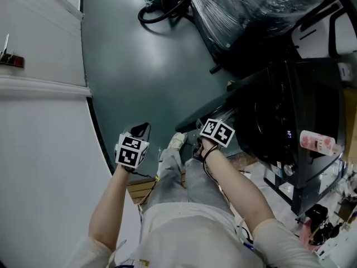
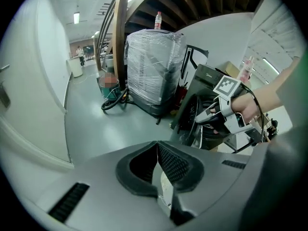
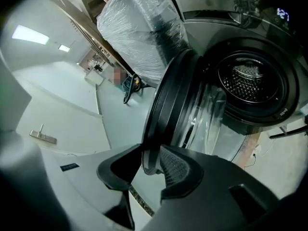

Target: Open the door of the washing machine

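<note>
The dark washing machine (image 1: 279, 113) stands at the right of the head view, and its round glass door (image 3: 178, 100) is swung out, so the steel drum (image 3: 250, 83) shows. My right gripper (image 3: 150, 165) is shut on the lower rim of that door, which sits between its pads. In the head view the right gripper (image 1: 198, 130) is at the door's outer edge (image 1: 220, 106). My left gripper (image 1: 141, 130) hangs over the floor to the left of the door. The left gripper (image 2: 157, 150) is shut with its pads meeting and nothing between them. From there I see the right gripper (image 2: 214, 117) at the machine (image 2: 202, 129).
A bulky load wrapped in plastic film (image 1: 251, 10) stands behind the machine, with a coiled black hose (image 1: 162, 10) on the grey floor beside it. A white wall (image 1: 39, 121) runs along the left. A pink bottle (image 1: 318, 143) lies on a rack at the right. My shoe (image 1: 177, 141) is between the grippers.
</note>
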The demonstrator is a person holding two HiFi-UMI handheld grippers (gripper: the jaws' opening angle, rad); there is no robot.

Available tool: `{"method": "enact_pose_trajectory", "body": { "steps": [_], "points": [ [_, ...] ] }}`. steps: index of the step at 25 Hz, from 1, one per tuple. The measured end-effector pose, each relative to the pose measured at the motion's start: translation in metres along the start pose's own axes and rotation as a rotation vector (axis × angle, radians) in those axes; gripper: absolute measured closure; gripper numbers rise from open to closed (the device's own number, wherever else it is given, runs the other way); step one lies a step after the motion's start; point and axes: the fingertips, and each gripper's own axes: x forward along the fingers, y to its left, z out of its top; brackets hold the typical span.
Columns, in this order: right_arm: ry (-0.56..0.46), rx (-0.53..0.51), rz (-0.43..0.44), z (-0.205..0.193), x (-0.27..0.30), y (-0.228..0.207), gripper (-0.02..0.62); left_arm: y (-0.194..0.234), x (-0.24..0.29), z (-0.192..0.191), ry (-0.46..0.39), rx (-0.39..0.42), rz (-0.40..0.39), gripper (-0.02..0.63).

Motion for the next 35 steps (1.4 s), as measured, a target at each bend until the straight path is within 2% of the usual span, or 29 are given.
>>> {"method": "enact_pose_trajectory", "body": {
  "steps": [8,16,19,24,29,35],
  "points": [
    [0.006,0.045,0.038,0.022,0.024,0.037,0.459,0.026,-0.016,-0.009,-0.020,-0.062,0.058,0.583],
    [0.013,0.078,0.051,0.031,0.044,0.060,0.483,0.053,-0.034,0.002,-0.080,-0.142,0.113,0.583],
    [0.038,0.024,0.069,0.035,0.050,0.064,0.531,0.058,-0.038,0.003,-0.074,-0.138,0.122,0.583],
    [0.074,-0.111,0.168,0.039,0.041,0.079,0.565,0.062,-0.045,0.012,-0.084,-0.127,0.123,0.583],
    [0.013,-0.293,0.212,0.054,0.009,0.095,0.566,0.059,-0.046,0.031,-0.092,-0.089,0.105,0.583],
    [-0.085,-0.370,0.297,0.075,-0.051,0.108,0.568,0.039,-0.054,0.083,-0.138,0.005,0.067,0.583]
  ]
}}
